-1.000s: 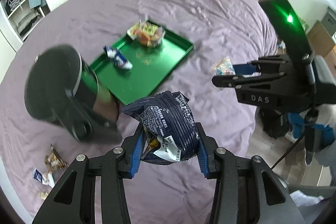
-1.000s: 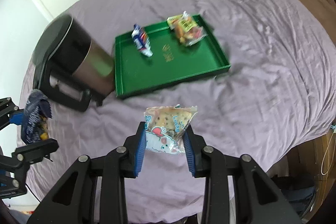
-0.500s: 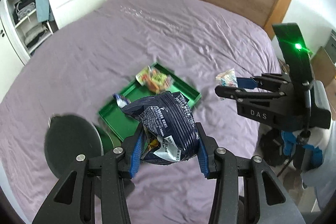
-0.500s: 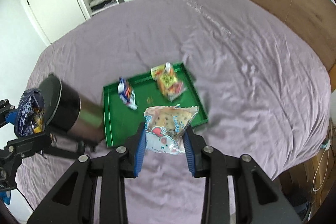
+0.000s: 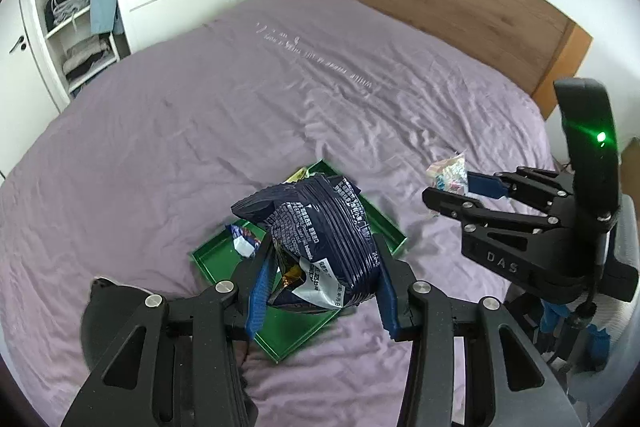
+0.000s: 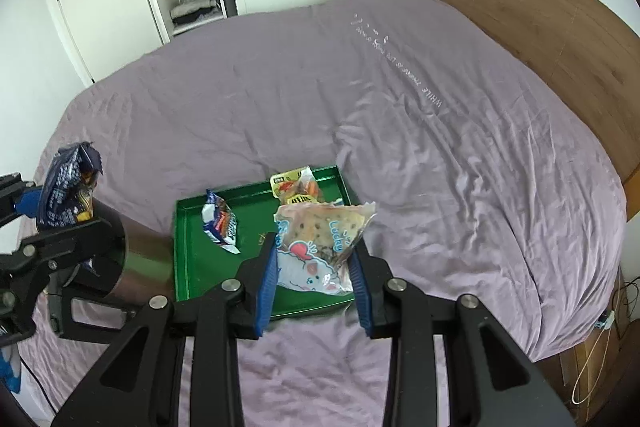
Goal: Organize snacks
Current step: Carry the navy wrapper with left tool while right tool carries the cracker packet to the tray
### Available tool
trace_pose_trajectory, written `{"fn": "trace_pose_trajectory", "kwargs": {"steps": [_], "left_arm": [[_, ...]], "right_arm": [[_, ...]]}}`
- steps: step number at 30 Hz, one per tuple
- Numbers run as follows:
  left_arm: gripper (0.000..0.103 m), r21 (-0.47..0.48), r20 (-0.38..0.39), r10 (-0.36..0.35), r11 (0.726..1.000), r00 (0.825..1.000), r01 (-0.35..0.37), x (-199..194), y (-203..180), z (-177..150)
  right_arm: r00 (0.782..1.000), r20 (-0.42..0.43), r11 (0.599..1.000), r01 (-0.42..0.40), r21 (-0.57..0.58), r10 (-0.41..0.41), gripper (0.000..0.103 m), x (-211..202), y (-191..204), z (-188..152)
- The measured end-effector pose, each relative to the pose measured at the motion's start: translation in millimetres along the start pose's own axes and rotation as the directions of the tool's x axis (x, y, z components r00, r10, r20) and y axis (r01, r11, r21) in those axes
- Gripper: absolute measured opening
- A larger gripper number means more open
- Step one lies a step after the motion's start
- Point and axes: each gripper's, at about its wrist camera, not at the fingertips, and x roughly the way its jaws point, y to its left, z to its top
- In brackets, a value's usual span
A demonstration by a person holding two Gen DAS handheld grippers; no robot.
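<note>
The left gripper [image 5: 320,291] is clamped on a dark blue snack bag [image 5: 320,247], which is squeezed between its two blue pads. The right gripper [image 6: 314,279] is clamped on a clear cookie packet [image 6: 320,247] with a pink cartoon print. Both grippers are held up in the air above the purple bed cover [image 6: 440,147]. Just below and ahead of the right gripper lies the green tray [image 6: 188,267]. In it I see a small blue and white packet [image 6: 220,223] to the left, and a yellow packet [image 6: 296,185] at the far edge. Left of the tray, touching it, a metal kettle [image 6: 136,263] lies on its side.
</note>
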Motion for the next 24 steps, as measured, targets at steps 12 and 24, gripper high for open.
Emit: {"fn": "trace_pose_trajectory", "kwargs": {"steps": [12, 24], "left_arm": [[0.04, -0.083, -0.164, 0.042, 0.995, 0.986, -0.057, 116, 7, -37], [0.04, -0.123, -0.238, 0.095, 0.984, 0.967, -0.127, 195, 16, -58]], "right_arm": [[0.992, -0.125, 0.999, -0.03, -0.012, 0.028, 0.0, 107, 1, -14], [0.977, -0.207, 0.998, -0.049, -0.035, 0.041, 0.0, 182, -6, -35]]}}
